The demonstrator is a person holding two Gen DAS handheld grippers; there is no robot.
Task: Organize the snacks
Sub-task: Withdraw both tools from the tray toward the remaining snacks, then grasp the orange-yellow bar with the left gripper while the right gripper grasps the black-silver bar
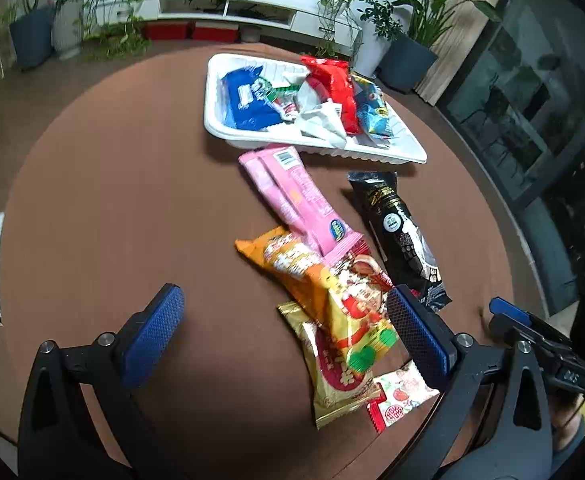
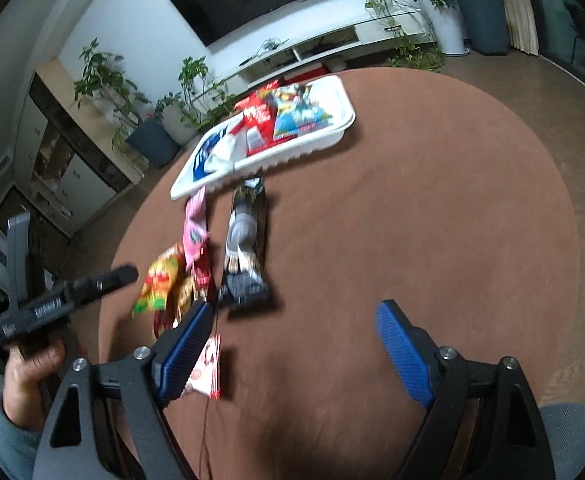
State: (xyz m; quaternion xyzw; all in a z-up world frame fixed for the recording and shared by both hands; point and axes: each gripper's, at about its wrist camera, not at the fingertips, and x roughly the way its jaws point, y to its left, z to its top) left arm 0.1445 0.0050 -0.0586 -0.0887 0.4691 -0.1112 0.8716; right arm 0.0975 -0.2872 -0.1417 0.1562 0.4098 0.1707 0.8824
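Now, left tool (image 1: 284, 332) and right tool (image 2: 292, 344) both spread apart, empty, above round brown worktop (image 1: 132, 200), loose snack packets (image 1: 332, 292) near white tray (image 1: 316, 148) of snacks.

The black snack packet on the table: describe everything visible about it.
The black snack packet is a long, glossy wrapper with gold lettering, a round white seal and crimped ends. It lies flat on the brown table, sealed, between the white tray and the grippers, beside the pink packet without touching it. Neither gripper holds it.
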